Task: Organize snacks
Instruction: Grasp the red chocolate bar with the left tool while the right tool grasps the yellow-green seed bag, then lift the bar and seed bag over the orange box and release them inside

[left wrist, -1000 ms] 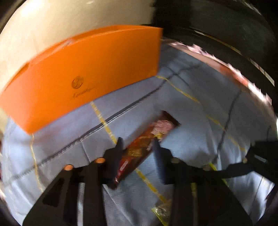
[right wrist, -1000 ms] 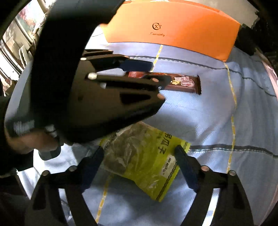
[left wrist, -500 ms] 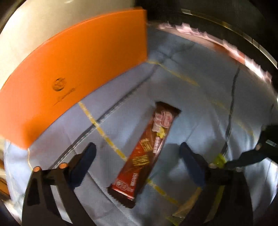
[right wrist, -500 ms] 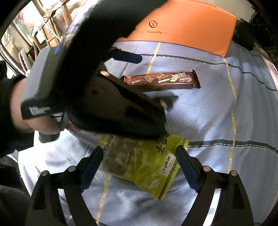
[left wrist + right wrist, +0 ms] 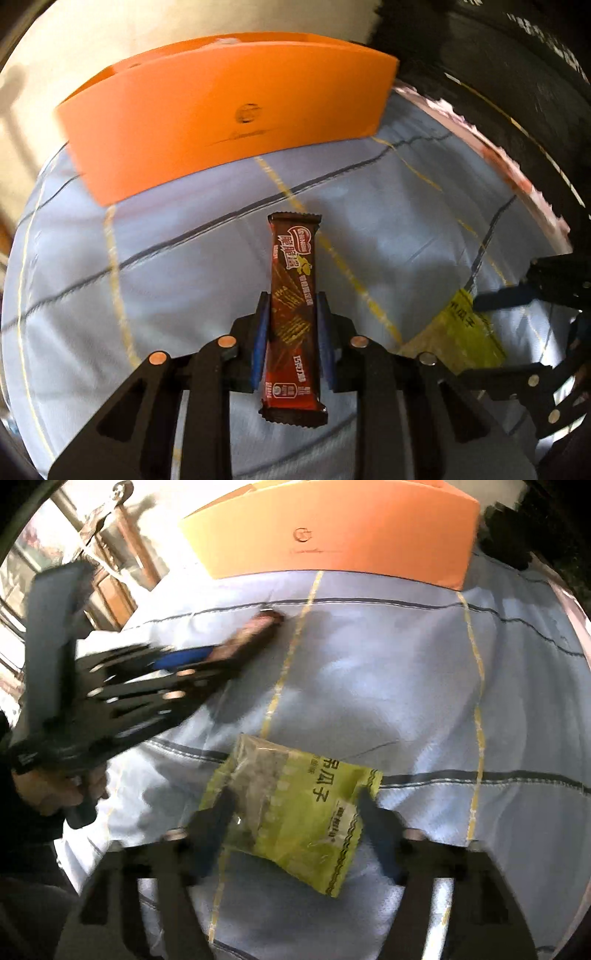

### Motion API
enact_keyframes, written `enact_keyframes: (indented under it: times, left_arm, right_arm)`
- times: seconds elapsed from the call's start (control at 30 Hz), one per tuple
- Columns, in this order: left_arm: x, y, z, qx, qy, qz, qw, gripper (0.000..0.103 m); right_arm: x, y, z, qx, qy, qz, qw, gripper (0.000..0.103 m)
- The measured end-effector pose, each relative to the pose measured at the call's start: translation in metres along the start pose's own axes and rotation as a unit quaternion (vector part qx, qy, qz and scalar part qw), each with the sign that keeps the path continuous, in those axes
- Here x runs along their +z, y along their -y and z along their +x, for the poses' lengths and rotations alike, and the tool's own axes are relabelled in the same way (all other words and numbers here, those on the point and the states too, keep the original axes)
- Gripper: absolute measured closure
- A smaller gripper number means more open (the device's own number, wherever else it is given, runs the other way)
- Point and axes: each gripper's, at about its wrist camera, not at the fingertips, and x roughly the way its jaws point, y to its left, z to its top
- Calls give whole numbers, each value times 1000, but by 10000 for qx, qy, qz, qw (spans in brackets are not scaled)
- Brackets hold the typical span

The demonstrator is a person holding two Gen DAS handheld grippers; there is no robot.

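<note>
Left wrist view: the left tongs [image 5: 291, 325] are pinching the chocolate bar [image 5: 293, 295] across its width, blue pads pressed against both long edges near its lower half. The bar points ahead toward the orange box [image 5: 221, 122], which stands at the far side of the blue checked cloth [image 5: 166, 258] covering the counter. The grip sits below the bar's middle, so the longer free end could droop or swivel between the pads in transit. The slick wrapper adds a slip risk.

Right wrist view: the right tongs [image 5: 295, 812] are spread, their jaws having just narrowed a little, with the yellow-green snack bag [image 5: 295, 805] lying on the cloth between them. Whether the pads touch the bag cannot be told; the frame is blurred. The bag lies askew to the jaws, so closing may catch only a corner, crumple the film or push the pack aside. The left tongs work close by at the left, blurred, so the two tools could collide.
</note>
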Motion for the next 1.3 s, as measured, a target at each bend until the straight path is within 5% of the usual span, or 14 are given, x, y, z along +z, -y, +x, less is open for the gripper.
enact_keyframes:
  times: [0.33, 0.37, 0.43, 0.8, 1.0, 1.1, 1.2, 1.3]
  left_arm:
    - [-18, -11, -48, -139, 193, -328, 9992, 80]
    - [-20, -13, -50, -118, 183, -348, 9992, 80]
    - [-23, -17, -55, -106, 187, -420, 9989, 80]
    - [-37, -25, -75, -130, 263, -599, 9978, 79]
    - [-40, -27, -80, -124, 280, -634, 9975, 80]
    - [-42, -24, -83, -120, 265, -567, 9980, 79]
    - [-46, -23, -86, -67, 243, -497, 9984, 79]
    - [-50, -24, -80, 76, 170, -503, 9986, 79]
  right_arm:
    - [5, -43, 35, -697, -177, -502, 9961, 9]
    - [7, -44, 34, -679, -166, -468, 9965, 11]
    - [8, -47, 31, -638, -132, -504, 9966, 36]
    - [13, -48, -8, -212, 182, -469, 9985, 60]
    - [4, -61, 6, -55, -78, -771, 9970, 60]
    - [4, -42, 18, 142, -103, -149, 9997, 59]
    - [8, -13, 22, 800, 9, 816, 9934, 56]
    - [7, -19, 24, 880, 113, 557, 9945, 42]
